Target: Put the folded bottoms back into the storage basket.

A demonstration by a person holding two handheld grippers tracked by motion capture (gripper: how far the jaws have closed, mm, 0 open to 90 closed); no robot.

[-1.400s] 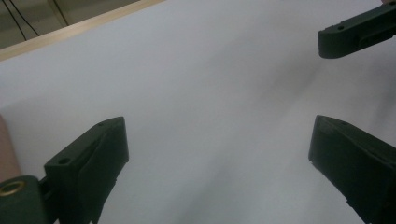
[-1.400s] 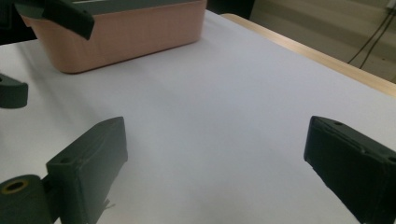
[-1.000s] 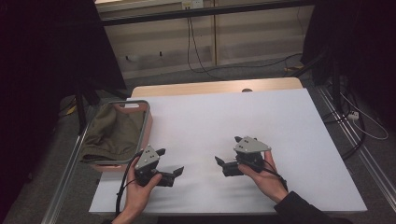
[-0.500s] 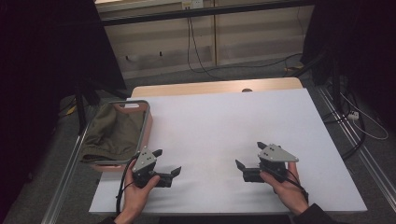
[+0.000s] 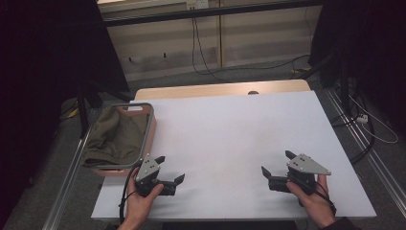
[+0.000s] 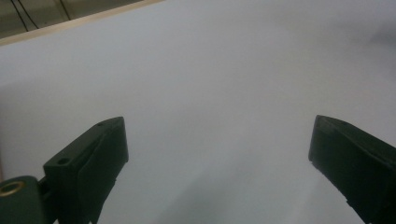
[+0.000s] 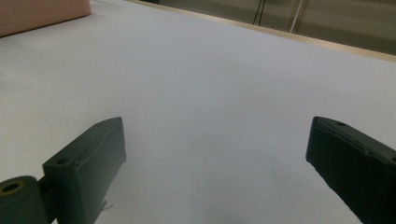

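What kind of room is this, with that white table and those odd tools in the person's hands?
Probably a lab or workshop set up for recording handling work. A person holds a hand-held gripper in each hand over a bare white table, black curtains hang at the sides, and cables run down the back wall.

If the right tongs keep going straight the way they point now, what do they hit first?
Probably nothing: ahead of the right tongs lies only bare white tabletop, running to its far edge; the pink tray corner sits off to the side.
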